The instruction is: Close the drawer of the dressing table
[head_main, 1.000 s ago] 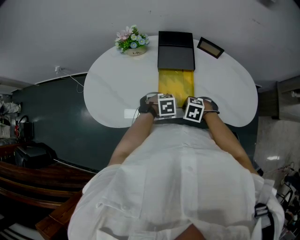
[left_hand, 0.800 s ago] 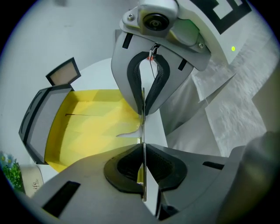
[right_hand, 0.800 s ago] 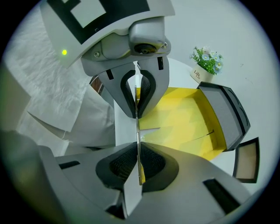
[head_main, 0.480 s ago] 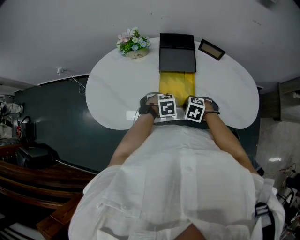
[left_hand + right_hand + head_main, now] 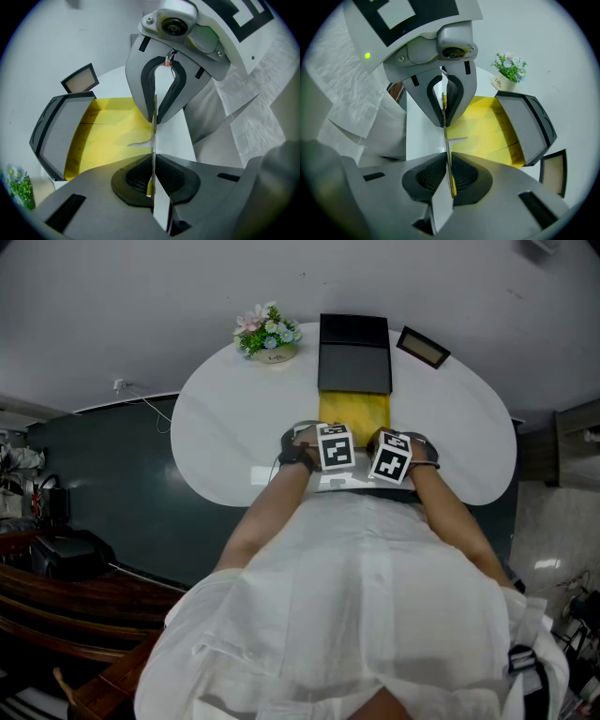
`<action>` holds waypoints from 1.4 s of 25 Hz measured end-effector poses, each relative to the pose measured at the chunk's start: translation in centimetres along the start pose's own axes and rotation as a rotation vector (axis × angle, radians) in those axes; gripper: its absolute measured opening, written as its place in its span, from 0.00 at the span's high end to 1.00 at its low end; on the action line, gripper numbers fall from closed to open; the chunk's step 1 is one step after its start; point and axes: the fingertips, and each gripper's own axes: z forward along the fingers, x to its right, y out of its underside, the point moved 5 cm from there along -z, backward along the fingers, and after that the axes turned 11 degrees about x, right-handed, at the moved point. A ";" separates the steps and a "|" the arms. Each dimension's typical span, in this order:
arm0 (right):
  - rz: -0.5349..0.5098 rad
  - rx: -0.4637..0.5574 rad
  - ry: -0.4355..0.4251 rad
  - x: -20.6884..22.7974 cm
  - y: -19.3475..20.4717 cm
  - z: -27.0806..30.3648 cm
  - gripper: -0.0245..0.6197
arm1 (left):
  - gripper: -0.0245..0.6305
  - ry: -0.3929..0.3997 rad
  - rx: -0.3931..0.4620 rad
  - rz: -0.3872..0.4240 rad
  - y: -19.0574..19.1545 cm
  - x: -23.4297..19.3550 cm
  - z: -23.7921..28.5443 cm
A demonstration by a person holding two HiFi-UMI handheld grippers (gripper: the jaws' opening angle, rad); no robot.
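A pale wall (image 5: 141, 287) and a dark floor (image 5: 112, 465) frame the white oval desk (image 5: 225, 418) I am working at. The drawer (image 5: 353, 414) sits in the middle of the desk's near side. It is part-way out and shows a short strip of bright yellow lining.

My left hand-held gripper (image 5: 153, 147) is closed tight on the thin top edge of the drawer's front, with one pad inside the drawer and one outside. My right hand-held gripper (image 5: 446, 146) pinches the same edge just beside it. Both point steeply down.

What worries me most is that inner pad on each side. If I drive the front all the way home with the jaws straddling it, I expect them to jam against the desk's rim or stop the drawer short of closing. An uneven push from my two hands could also skew the drawer so that it binds. The grip is on a narrow edge, so a slip is possible too.

The drawer looks shallow and clean, with nothing visible inside. Its front is white like the desk.

Behind it a dark panel (image 5: 354, 354) stands tilted up. A small picture frame (image 5: 423, 345) lies to one side of the panel and a pot of flowers (image 5: 267, 330) to the other, both well clear of the drawer.
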 end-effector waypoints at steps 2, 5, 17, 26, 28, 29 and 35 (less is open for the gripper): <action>0.000 0.005 0.008 0.5 -0.1 -0.1 0.92 | 0.91 -0.005 0.002 0.001 -0.1 -0.5 -0.1; 0.001 0.010 0.016 1.0 -0.3 0.0 0.92 | 0.91 -0.006 0.000 0.000 0.0 -1.1 -0.2; 0.012 0.003 0.019 2.7 -0.1 0.6 0.92 | 0.91 -0.005 0.015 -0.014 0.2 -2.9 0.0; 0.019 -0.003 0.047 4.9 -0.2 0.5 0.92 | 0.91 -0.013 0.026 -0.019 0.0 -5.1 -0.3; 0.020 -0.004 0.057 5.3 -0.2 0.6 0.92 | 0.91 -0.020 0.029 -0.017 0.0 -5.5 -0.3; 0.019 -0.003 0.061 5.5 -0.2 0.7 0.92 | 0.91 -0.023 0.031 -0.017 0.0 -5.7 -0.3; 0.012 0.003 0.085 6.6 -0.1 0.9 0.92 | 0.91 -0.036 0.041 -0.012 0.0 -6.8 -0.2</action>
